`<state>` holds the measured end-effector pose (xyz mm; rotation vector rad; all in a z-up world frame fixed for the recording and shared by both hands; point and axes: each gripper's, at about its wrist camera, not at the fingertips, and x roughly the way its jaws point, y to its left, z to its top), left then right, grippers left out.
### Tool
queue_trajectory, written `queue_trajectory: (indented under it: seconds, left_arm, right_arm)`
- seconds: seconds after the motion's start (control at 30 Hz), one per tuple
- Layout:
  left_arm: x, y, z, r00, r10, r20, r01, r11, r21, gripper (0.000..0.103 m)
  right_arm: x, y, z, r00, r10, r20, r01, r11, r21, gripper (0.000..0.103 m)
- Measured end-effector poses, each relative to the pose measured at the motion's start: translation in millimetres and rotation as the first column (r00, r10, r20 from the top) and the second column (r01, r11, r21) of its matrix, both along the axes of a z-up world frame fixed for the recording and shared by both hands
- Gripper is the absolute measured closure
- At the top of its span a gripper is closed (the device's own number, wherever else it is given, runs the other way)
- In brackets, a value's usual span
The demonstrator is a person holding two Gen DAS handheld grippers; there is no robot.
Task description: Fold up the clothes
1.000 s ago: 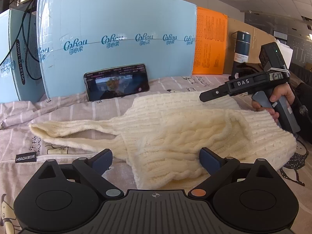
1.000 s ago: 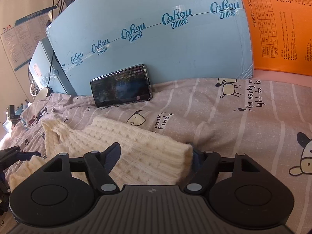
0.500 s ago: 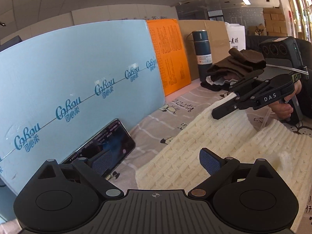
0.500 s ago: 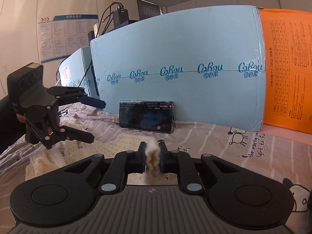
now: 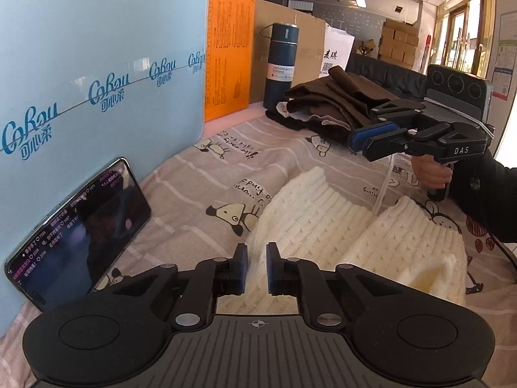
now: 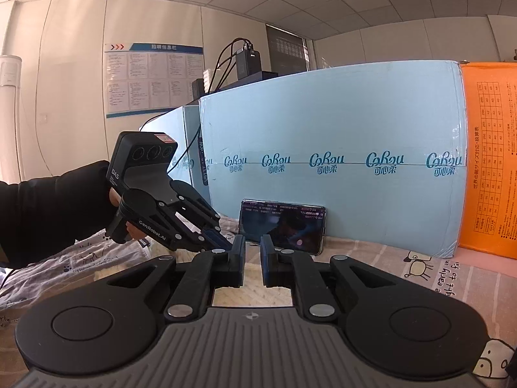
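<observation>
The left gripper (image 5: 257, 260) has its jaws drawn narrow, with a ridge of the cream knit sweater (image 5: 326, 226) rising between the blue pads; whether the pads actually pinch the knit is hard to tell from this angle. The sweater lies on the cartoon-print bed sheet (image 5: 226, 168), spreading ahead and to the right of this gripper, folded into two thick lobes. To its left a phone (image 5: 80, 229) leans against a pale blue box (image 5: 97, 64). Far ahead stand a dark flask (image 5: 280, 64) and a heap of brown clothes (image 5: 329, 103). Ahead on the right, the right gripper (image 5: 363, 139) is held in a hand (image 5: 431, 168) above the sweater, jaws nearly together with nothing seen between them. From the right wrist, its jaws show a slim gap, cream knit below them, and the left gripper (image 6: 223, 242) just left of its tips.
</observation>
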<state>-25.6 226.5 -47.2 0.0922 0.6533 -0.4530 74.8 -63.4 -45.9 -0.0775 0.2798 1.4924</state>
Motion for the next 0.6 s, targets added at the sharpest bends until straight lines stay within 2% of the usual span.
queue_trajectory:
  seconds: [0.07,0.1,0.13,0.17,0.2,0.3,0.37,0.43,0.47,0.5,0.53,0.57,0.6]
  left_arm:
    - [-2,-2,1,0.998,0.051,0.021,-0.052,0.997,0.061,0.088]
    - [-1,-2,1,0.996,0.086,0.029,-0.088,0.991,0.096,0.076]
    - [0,1,1,0.994,0.102,0.027,-0.104,0.990,0.097,0.067]
    - [1,4,0,0.993,0.114,0.022,-0.116,0.989,0.092,0.052]
    - [2,7,-1,0.992,0.126,0.017,-0.127,0.988,0.087,0.043]
    - [14,12,-9,0.985,0.171,-0.018,-0.169,0.982,0.084,0.027]
    - [23,14,-18,0.981,0.183,-0.056,-0.179,0.981,0.073,0.027]
    - [26,13,-26,0.987,0.137,-0.079,-0.135,0.990,0.033,0.027]
    - [26,10,-30,0.989,0.127,-0.080,-0.125,0.992,0.029,0.032]
    - [25,8,-31,0.991,0.117,-0.062,-0.115,0.993,0.031,0.043]
    - [23,7,-32,0.994,0.106,-0.042,-0.104,0.994,0.034,0.054]
    - [20,6,-31,0.996,0.090,-0.026,-0.089,0.996,0.024,0.076]
    - [15,3,-29,0.996,0.085,-0.003,-0.084,0.996,0.028,0.078]
  right_arm:
    - [3,4,-4,1.000,-0.018,-0.013,0.017,0.999,-0.038,0.085]
    - [8,5,-8,0.998,-0.044,-0.036,0.042,0.998,-0.054,0.058]
    - [13,5,-11,0.996,-0.072,-0.060,0.067,0.995,-0.071,0.040]
    - [19,6,-15,0.992,-0.099,-0.082,0.092,0.992,-0.089,0.039]
    - [24,7,-19,0.986,-0.127,-0.104,0.115,0.988,-0.107,0.040]
    - [40,9,-30,0.966,-0.202,-0.164,0.176,0.972,-0.159,0.038]
    - [49,11,-38,0.952,-0.233,-0.198,0.195,0.961,-0.194,0.038]
    - [50,15,-44,0.952,-0.219,-0.212,0.172,0.960,-0.220,0.038]
    - [49,16,-45,0.954,-0.211,-0.215,0.162,0.961,-0.224,0.038]
    - [46,13,-42,0.958,-0.198,-0.209,0.154,0.966,-0.208,0.041]
    - [43,10,-39,0.962,-0.185,-0.202,0.146,0.970,-0.192,0.049]
    - [40,7,-36,0.966,-0.172,-0.195,0.138,0.975,-0.176,0.056]
    - [36,4,-32,0.969,-0.159,-0.188,0.129,0.979,-0.161,0.070]
